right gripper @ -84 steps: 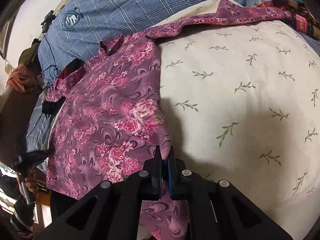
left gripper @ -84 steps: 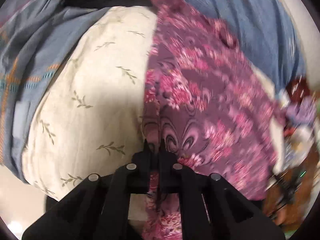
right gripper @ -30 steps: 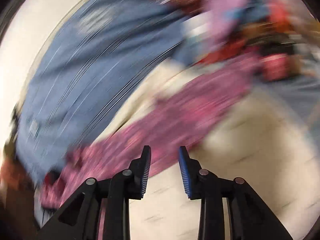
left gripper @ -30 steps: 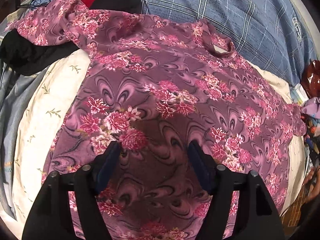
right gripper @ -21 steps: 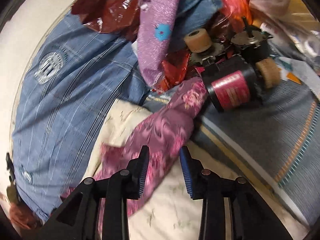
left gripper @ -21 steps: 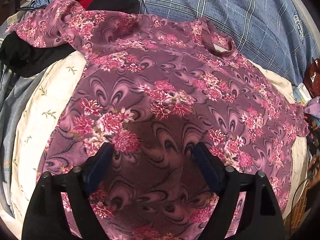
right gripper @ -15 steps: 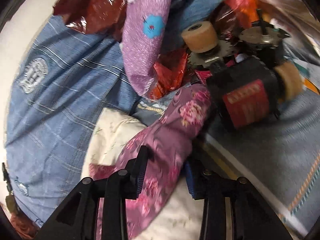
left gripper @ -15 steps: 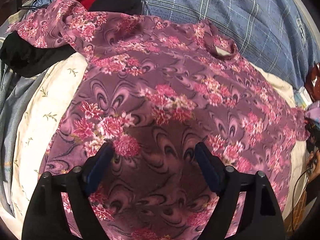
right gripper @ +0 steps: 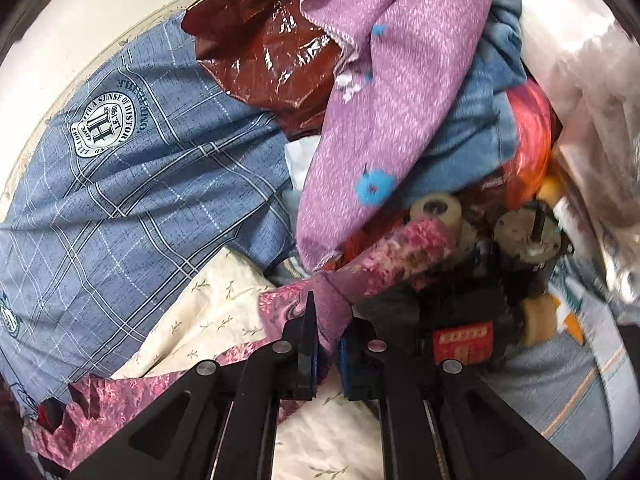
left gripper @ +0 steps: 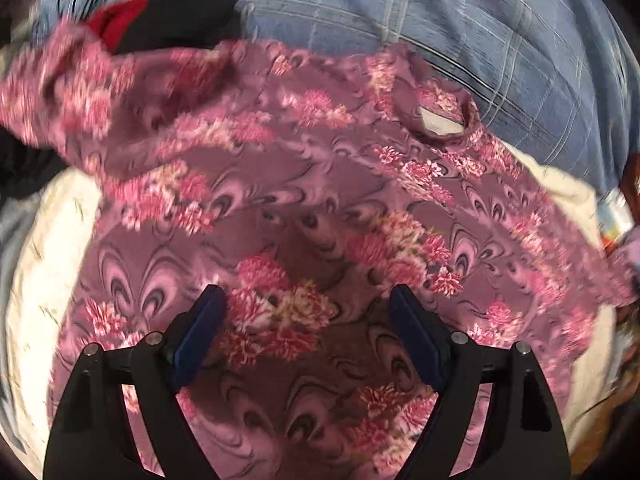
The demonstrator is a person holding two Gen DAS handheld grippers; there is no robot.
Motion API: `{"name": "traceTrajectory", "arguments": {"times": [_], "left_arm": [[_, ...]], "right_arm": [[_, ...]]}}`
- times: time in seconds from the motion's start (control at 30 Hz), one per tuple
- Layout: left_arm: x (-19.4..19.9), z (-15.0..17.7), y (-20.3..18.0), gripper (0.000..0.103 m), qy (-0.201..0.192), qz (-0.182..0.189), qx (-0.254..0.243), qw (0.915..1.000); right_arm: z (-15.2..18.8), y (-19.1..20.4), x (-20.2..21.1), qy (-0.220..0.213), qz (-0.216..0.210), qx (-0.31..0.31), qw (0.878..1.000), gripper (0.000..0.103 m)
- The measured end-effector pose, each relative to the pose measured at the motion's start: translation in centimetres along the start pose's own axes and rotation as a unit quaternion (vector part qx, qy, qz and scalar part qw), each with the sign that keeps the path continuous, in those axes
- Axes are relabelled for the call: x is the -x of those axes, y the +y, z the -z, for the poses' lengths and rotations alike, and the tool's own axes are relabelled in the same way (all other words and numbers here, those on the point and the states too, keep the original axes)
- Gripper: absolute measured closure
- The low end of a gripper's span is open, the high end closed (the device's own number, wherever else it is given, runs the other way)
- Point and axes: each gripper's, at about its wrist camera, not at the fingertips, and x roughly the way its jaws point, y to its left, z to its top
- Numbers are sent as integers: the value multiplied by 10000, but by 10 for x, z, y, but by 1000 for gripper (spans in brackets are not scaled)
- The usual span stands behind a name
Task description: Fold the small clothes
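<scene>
The right gripper (right gripper: 326, 338), open around the floral top's (left gripper: 320, 208) sleeve (right gripper: 400, 256) half a second ago, now has its fingers clamped on it, ready for folding inward. The left gripper (left gripper: 308, 320) hovers wide open over the top, spread on the cream pillow (left gripper: 48, 240).

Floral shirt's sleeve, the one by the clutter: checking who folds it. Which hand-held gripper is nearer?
Right. The right hand-held gripper is shut on the sleeve; the left hand-held gripper hovers open over the shirt's body.
</scene>
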Motion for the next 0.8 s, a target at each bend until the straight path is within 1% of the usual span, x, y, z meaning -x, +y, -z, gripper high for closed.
{"name": "traceTrajectory", "arguments": {"times": [0.03, 0.07, 0.17, 0.27, 0.33, 0.43, 0.53, 0.6, 0.67, 0.73, 0.8], "left_arm": [[1, 1, -3, 19, -11, 56, -96, 9999], [1, 1, -5, 19, 26, 198, -155, 9997], [4, 1, -4, 19, -21, 402, -255, 9989], [9, -3, 6, 19, -61, 683, -178, 9975], [13, -5, 14, 19, -101, 872, -91, 9961], [25, -10, 28, 19, -295, 1144, -25, 9930], [34, -14, 39, 19, -535, 1235, -7, 9909], [36, -16, 48, 19, -647, 1281, 56, 9896], [37, -16, 63, 19, -784, 1423, 236, 9864], [33, -14, 78, 19, -825, 1530, 462, 9837], [22, -18, 90, 19, -636, 1528, 704, 9837]], "right_arm": [[2, 4, 0, -5, 56, 38, 10000, 96], [3, 7, 4, -14, 82, 117, 9999, 96], [6, 28, 10, -104, 172, 423, 9989, 95], [10, 51, 16, -134, 131, 679, 9975, 95], [17, 75, 18, -74, 6, 845, 9964, 94], [33, 116, 19, 41, -238, 1073, 9939, 93], [54, 166, 17, 228, -564, 1260, 9902, 92], [68, 196, 11, 328, -710, 1391, 9872, 92], [86, 232, 9, 452, -868, 1613, 9820, 92], [106, 265, 7, 601, -1005, 1830, 9761, 92], [126, 294, 4, 742, -1120, 2040, 9697, 92]]}}
